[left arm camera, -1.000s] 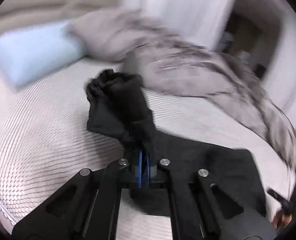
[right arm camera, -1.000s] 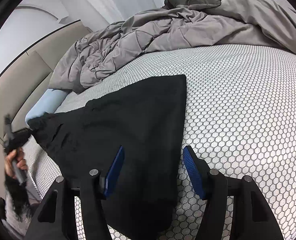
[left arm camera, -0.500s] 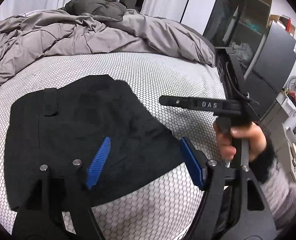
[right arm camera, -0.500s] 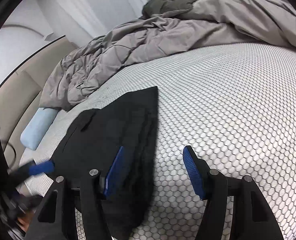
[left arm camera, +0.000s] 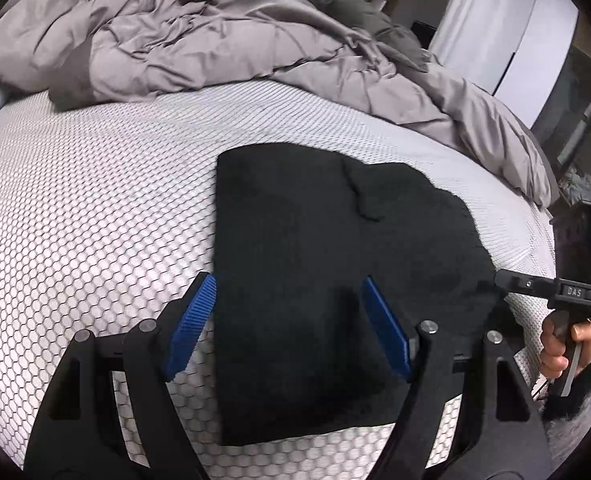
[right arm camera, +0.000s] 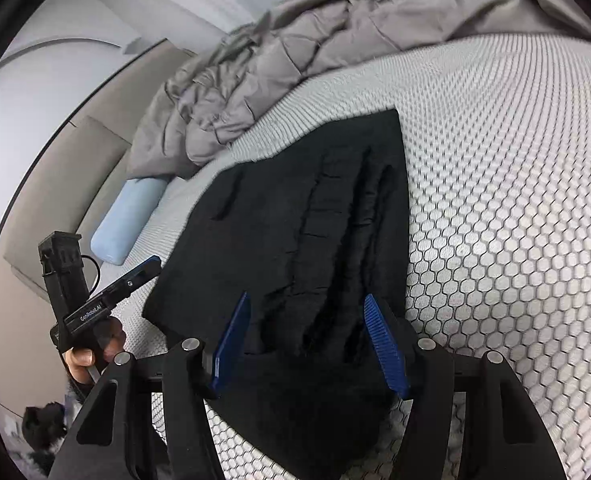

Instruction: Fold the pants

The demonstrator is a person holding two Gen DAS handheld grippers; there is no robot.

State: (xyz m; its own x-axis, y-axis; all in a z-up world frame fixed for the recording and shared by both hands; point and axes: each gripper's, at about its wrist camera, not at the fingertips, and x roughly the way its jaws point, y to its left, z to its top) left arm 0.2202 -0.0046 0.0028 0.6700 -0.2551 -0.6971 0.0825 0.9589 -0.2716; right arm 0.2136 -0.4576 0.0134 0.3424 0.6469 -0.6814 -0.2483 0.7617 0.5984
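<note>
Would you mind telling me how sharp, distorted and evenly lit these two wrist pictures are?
Left wrist view: strong fisheye bulge bends the honeycomb mattress cover; fairly sharp, soft even light, but the black pants show almost no detail. Right wrist view: same bulge, dark corners; pants folds readable, while the grey duvet and far mattress are slightly smeared.

Both wrist cams look down, close, sharing pants (left arm camera: 335, 248).
</note>
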